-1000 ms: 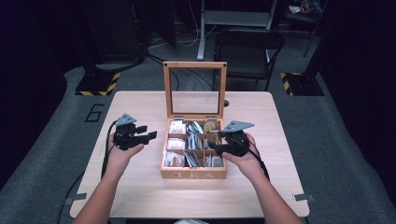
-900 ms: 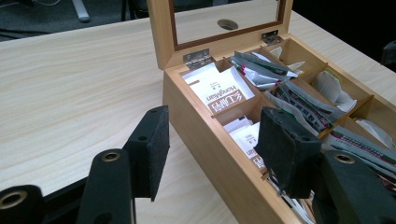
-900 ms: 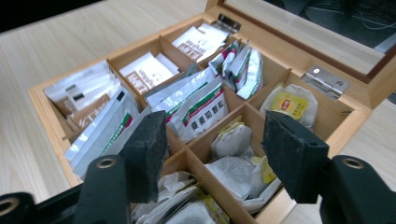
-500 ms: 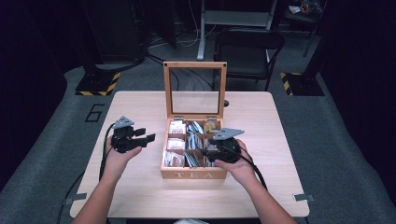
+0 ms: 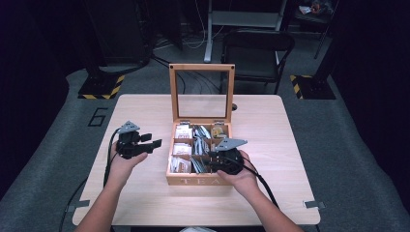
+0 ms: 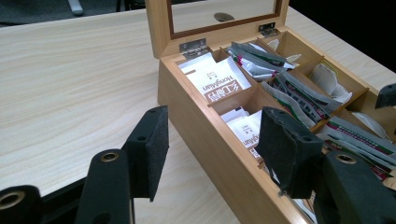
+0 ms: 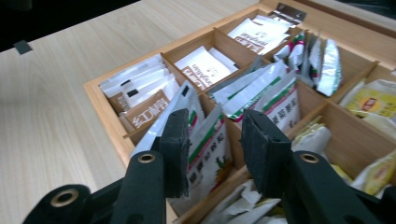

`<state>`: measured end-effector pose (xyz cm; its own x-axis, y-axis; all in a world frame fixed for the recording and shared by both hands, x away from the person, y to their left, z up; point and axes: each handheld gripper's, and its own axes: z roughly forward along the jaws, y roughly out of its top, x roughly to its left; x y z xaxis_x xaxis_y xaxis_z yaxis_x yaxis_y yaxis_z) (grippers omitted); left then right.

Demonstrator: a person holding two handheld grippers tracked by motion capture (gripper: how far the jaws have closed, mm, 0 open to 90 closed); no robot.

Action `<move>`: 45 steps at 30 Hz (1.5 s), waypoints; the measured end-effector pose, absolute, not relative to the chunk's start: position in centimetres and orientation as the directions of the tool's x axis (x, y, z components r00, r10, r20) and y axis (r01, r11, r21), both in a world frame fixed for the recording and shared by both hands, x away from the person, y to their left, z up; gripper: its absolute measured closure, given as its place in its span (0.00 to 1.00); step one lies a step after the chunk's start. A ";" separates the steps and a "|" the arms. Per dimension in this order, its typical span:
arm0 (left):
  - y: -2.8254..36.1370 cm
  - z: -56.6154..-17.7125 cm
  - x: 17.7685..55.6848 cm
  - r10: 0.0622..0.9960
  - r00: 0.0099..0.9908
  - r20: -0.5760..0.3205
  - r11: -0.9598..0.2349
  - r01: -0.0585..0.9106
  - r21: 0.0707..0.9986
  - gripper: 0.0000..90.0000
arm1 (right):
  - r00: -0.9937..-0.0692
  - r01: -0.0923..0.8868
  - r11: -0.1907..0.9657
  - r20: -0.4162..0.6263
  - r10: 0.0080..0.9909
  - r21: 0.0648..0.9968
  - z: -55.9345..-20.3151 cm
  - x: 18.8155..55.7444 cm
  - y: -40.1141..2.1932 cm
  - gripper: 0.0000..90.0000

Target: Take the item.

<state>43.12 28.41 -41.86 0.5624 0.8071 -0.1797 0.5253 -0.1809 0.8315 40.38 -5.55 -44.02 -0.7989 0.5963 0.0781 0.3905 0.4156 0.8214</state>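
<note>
A wooden tea box (image 5: 198, 181) marked "TEA" stands mid-table, its glass lid (image 5: 201, 67) upright at the back, its compartments packed with tea sachets. My right gripper (image 5: 209, 162) hovers over the front middle compartment. In the right gripper view its jaws (image 7: 212, 126) have just been closing and now straddle an upright white sachet with a red and green stripe (image 7: 212, 154). A gap remains beside the right pad (image 7: 259, 149). My left gripper (image 5: 151, 141) is held left of the box, open and empty. In the left gripper view it (image 6: 215, 123) faces the box wall (image 6: 201, 121).
Bare tabletop (image 5: 145, 108) surrounds the box on every side. A black chair (image 5: 256, 46) stands behind the far edge. Stand bases with yellow-black tape (image 5: 101, 89) sit on the grey floor. Cables trail from both grippers toward the person.
My right gripper has shifted left and slightly down over the box's front compartments, and its jaws have narrowed around a sachet. The left gripper has stayed in place.
</note>
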 end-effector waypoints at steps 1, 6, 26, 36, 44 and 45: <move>28.4 -41.9 43.2 0.806 0.565 -0.178 -0.184 0.524 0.832 0.48 | -0.802 0.390 0.423 0.076 0.592 0.818 -44.1 40.3 -5.4 0.69; 28.4 -41.9 43.1 0.806 0.564 -0.179 -0.184 0.526 0.831 0.48 | -0.815 0.372 0.440 0.061 0.576 0.817 -44.2 40.1 -4.9 0.69; 28.5 -42.0 43.1 0.807 0.562 -0.181 -0.182 0.528 0.830 0.47 | -0.808 0.417 0.463 0.085 0.583 0.782 -45.5 40.7 -4.8 0.85; 28.6 -42.0 43.0 0.807 0.561 -0.185 -0.178 0.529 0.829 0.47 | -0.806 0.431 0.490 0.079 0.587 0.758 -46.2 40.9 -4.0 0.85; 28.5 -42.0 43.0 0.809 0.558 -0.183 -0.177 0.530 0.829 0.47 | -0.810 0.425 0.501 0.070 0.582 0.754 -46.6 41.3 -3.7 0.88; 28.5 -42.0 43.0 0.809 0.558 -0.183 -0.177 0.530 0.829 0.47 | -0.810 0.425 0.501 0.070 0.582 0.754 -46.6 41.3 -3.7 0.88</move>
<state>42.98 28.51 -42.00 0.5582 0.8092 -0.1835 0.5298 -0.1774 0.8294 41.25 -3.69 -46.59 -0.8102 0.5819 0.0704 0.4253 0.5009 0.7538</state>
